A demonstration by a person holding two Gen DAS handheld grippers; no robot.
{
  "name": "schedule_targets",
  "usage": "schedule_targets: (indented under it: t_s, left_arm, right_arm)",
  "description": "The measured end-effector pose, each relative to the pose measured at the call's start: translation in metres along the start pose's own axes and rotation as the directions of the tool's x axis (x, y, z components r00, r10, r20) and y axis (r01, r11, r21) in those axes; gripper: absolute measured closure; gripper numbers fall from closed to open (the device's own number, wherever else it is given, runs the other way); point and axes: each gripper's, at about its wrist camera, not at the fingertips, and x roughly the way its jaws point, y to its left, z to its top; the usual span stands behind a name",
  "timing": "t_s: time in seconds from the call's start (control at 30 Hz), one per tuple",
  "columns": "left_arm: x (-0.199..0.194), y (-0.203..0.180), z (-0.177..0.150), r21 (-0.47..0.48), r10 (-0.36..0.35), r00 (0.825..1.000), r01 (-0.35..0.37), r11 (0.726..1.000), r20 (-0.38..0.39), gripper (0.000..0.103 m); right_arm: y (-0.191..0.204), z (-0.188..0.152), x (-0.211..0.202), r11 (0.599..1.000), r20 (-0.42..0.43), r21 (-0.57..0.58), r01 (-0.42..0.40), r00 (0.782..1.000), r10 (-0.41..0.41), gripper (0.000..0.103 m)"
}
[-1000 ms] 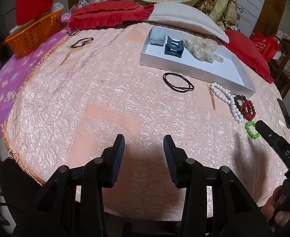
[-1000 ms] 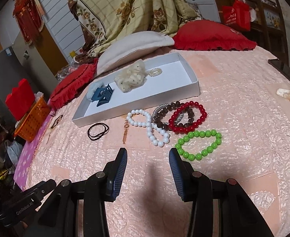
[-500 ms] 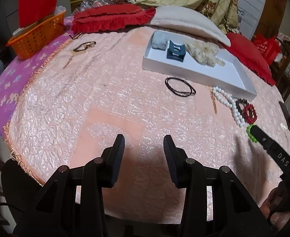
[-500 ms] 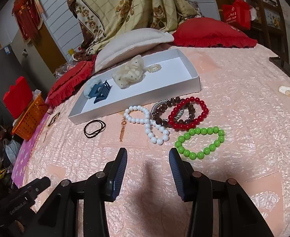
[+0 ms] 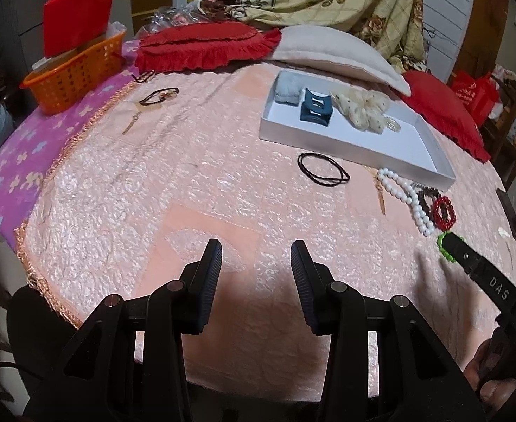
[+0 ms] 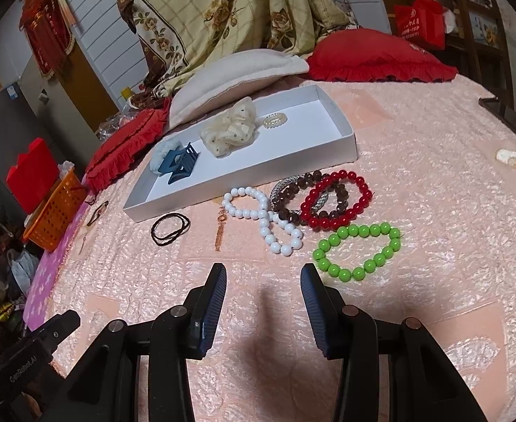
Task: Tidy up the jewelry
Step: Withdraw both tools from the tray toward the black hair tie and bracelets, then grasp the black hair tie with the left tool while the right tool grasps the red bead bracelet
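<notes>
Both grippers' jaws wide, empty.

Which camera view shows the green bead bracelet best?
The right wrist view. There the green bead bracelet lies whole on the bedspread, every bead visible, just ahead of the right gripper. In the left wrist view the right gripper covers most of it, leaving a few beads showing.
</notes>
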Motion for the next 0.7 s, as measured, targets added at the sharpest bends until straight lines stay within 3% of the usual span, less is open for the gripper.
schedule_targets:
  t_s: [0.43,0.7]
  left_arm:
    - [0.005,0.004,0.0,-0.008,0.008,1.0,-0.008,1.0,-0.009,0.063]
    - [0.002,0.023,0.023,-0.028,0.034,0.999,-0.034,0.999,0.005,0.063]
  right_arm:
    - [-0.004,0.0,0.0,1.0,-0.003,0.006,0.012,1.0,-0.012,0.061]
    - [-0.017,0.011,-0.012,0.999,0.034,0.031,0.022,0.999,-0.023,0.061]
